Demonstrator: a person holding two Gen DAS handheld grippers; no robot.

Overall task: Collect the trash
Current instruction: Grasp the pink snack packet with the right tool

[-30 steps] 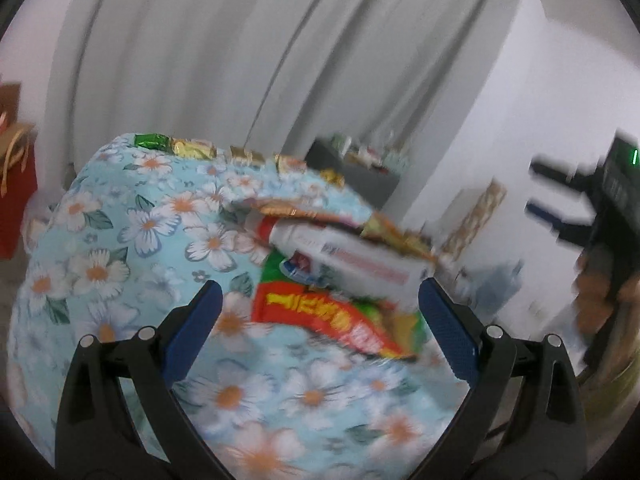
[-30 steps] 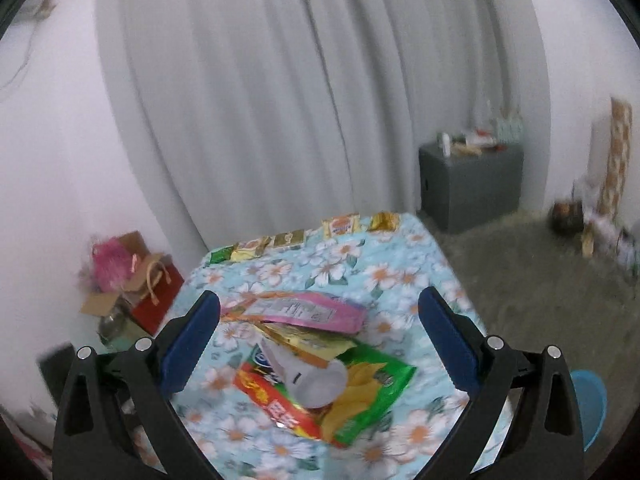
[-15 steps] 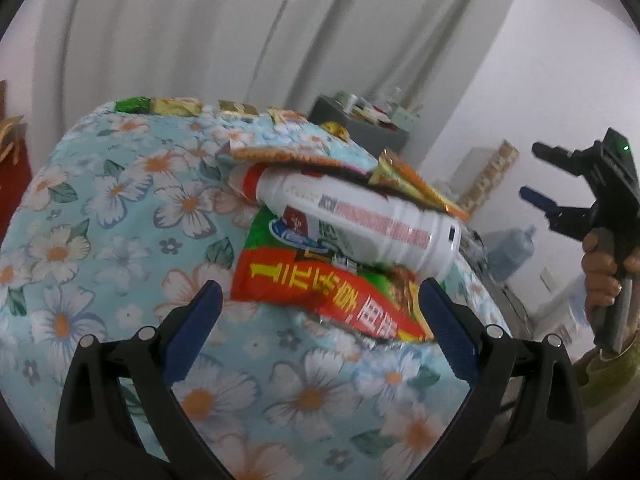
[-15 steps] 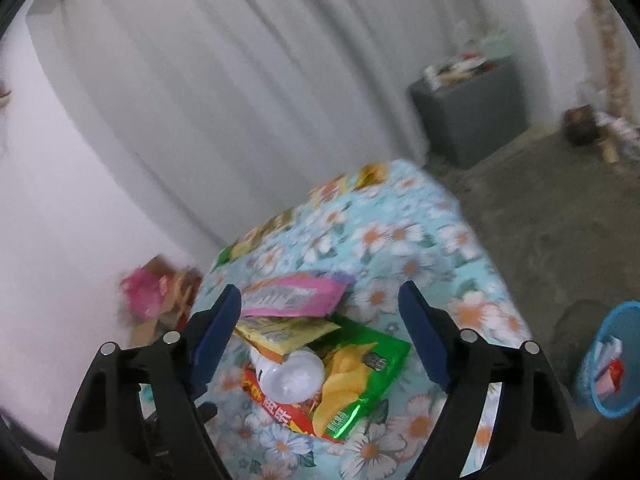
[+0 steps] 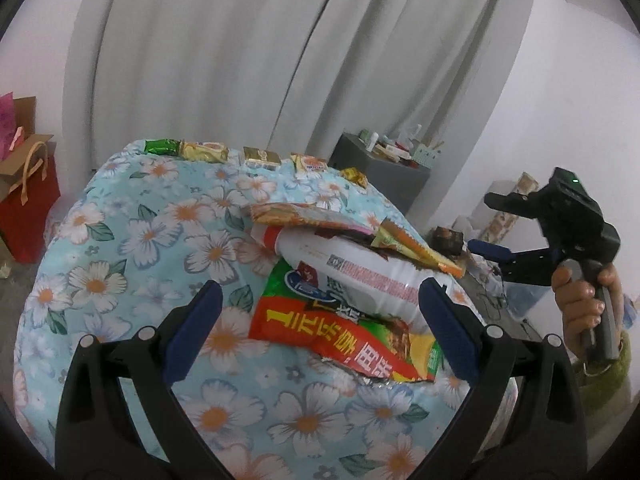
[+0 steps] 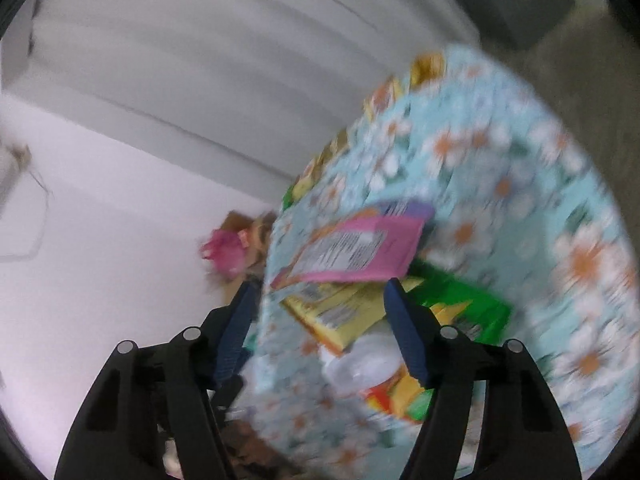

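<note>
— Well, the left gripper (image 5: 316, 320) gapes wide, holding nothing; the snack bag (image 5: 340, 336) and bottle (image 5: 360, 276) lie just ahead on the tablecloth (image 5: 132, 240).
— Right gripper (image 6: 320, 336)'s jaws are closing, empty; nudged, that bottle might roll off.

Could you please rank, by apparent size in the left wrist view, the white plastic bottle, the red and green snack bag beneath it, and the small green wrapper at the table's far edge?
1. Red and green snack bag
2. White plastic bottle, similar in extent, so that order is uncertain.
3. Small green wrapper, far from the camera, which shrinks it further.
</note>
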